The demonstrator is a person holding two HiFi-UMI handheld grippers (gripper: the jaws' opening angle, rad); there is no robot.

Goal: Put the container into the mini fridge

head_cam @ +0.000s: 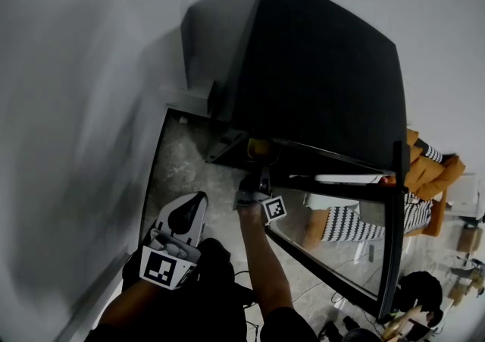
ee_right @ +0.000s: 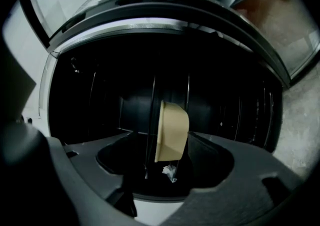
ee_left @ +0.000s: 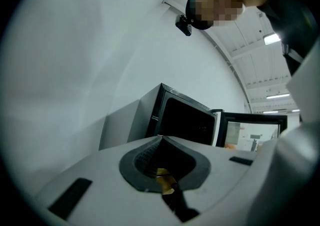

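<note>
Mini fridge [head_cam: 318, 67] shell smooth semi-matt black, door [head_cam: 341, 238] at 4 o'clock glossy glass; container [ee_right: 172, 130] matt beige plastic on thin metal wire shelf [ee_right: 150, 115]; floor [head_cam: 182, 174] mottled stone; left gripper [ee_left: 160, 139] smooth grey plastic w/ ribbed dark pads [ee_left: 142, 157].

The left tongs [head_cam: 188, 215] were held low and close to the body, pointing level, their jaws pressed together. The right arm [head_cam: 261, 265], bare at the forearm, reached further forward. It carried the right tongs [head_cam: 256, 181] level, with the jaws spread wide and their pads pressing on nothing.
</note>
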